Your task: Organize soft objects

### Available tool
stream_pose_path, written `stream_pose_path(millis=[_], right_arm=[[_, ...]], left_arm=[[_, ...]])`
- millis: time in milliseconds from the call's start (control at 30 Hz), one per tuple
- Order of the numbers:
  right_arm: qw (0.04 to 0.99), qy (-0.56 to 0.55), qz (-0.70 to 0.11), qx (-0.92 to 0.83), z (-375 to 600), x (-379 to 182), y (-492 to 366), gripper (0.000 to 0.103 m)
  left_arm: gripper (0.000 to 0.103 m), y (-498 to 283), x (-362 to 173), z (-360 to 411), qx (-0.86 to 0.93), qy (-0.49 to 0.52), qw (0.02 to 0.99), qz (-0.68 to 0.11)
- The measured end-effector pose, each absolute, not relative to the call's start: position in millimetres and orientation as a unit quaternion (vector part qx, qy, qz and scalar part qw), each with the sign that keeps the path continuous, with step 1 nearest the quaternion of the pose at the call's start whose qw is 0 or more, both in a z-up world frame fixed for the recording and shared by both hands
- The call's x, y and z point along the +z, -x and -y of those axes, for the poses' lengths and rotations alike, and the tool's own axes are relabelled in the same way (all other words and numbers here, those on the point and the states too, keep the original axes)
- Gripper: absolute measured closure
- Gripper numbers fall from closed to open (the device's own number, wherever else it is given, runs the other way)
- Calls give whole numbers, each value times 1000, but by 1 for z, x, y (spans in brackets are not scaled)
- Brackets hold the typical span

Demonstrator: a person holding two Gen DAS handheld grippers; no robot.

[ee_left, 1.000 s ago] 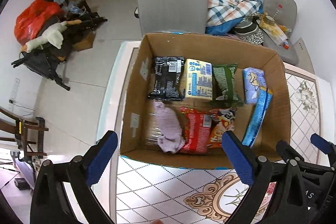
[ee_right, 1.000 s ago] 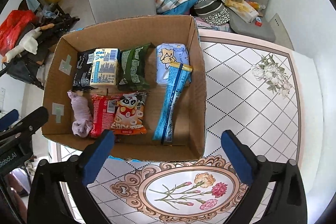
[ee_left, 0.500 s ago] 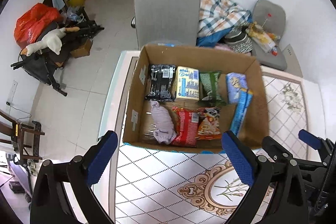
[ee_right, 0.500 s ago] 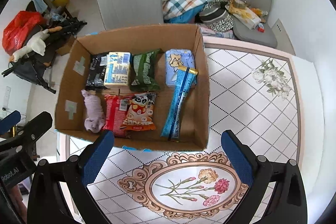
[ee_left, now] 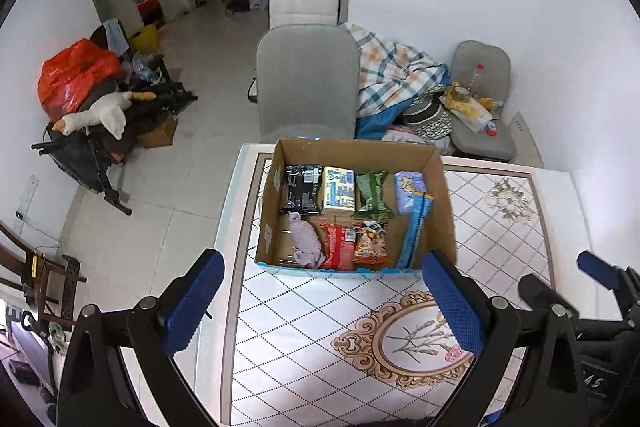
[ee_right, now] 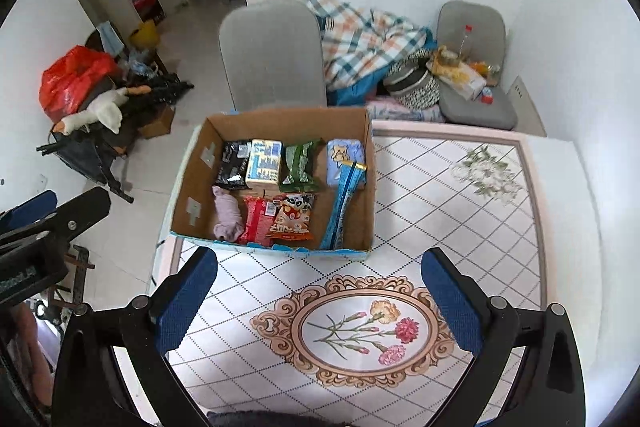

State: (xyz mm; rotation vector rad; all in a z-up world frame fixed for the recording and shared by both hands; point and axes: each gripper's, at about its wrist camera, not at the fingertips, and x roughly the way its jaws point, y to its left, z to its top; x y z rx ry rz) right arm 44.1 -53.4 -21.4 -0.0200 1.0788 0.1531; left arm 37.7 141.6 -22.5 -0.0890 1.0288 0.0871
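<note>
A cardboard box (ee_left: 446, 211) (ee_right: 370, 187) stands at the table's far left corner. It holds several soft packs in two rows: a black pack (ee_left: 302, 189), a yellow-blue pack (ee_left: 338, 189), a green pack (ee_left: 372, 193), a light blue pack (ee_left: 410, 187), a lilac cloth roll (ee_left: 306, 239) (ee_right: 226, 213), a red pack (ee_left: 336, 245), an orange snack bag (ee_left: 370, 243) (ee_right: 292, 217) and a long blue pack (ee_left: 416, 227) (ee_right: 344, 203). My left gripper (ee_left: 324, 303) and right gripper (ee_right: 320, 301) are both open and empty, held above the table in front of the box.
The table (ee_right: 460, 227) has a tiled floral cover. A grey chair (ee_left: 306, 79) stands behind the box. A plaid blanket (ee_left: 392, 75) and a cluttered grey seat (ee_left: 482, 107) lie behind the table. A red bag and plush toy (ee_left: 92, 99) are on the floor at left.
Both grippers have pulled back and up from the box, which now looks smaller and farther away. Both stay open and empty.
</note>
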Motion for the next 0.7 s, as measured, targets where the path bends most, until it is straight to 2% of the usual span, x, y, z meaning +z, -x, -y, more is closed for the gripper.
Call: stream_pose_path(millis=[367, 700], right_arm=[[883, 11, -465, 63, 69, 52, 6, 0], [891, 13, -451, 53, 76, 71, 13, 0]], left_arm=[[1, 0, 17, -126, 27, 39, 882, -469], [1, 6, 26, -122, 34, 42, 888, -458]])
